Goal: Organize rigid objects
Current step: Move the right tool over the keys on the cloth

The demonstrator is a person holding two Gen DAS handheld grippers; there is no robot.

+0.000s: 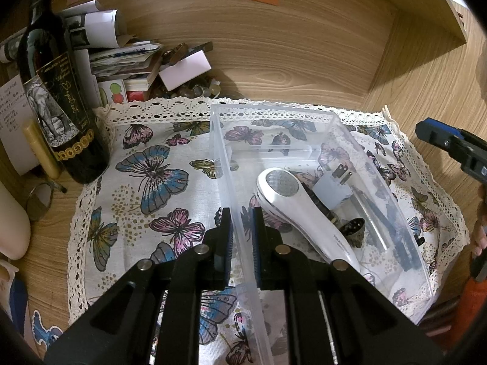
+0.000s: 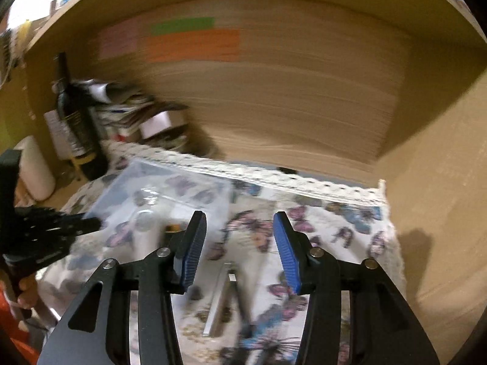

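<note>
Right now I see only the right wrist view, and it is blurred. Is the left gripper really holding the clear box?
Observer: Yes. The left gripper is shut on the near end of the left wall of the clear box.
Operator: What is lying inside the box?
Observer: A white handheld device lies slanted across it, head toward the far end.
Operator: Anything small near it?
Observer: A plug adapter and a small bronze cup lie beside it.
</note>
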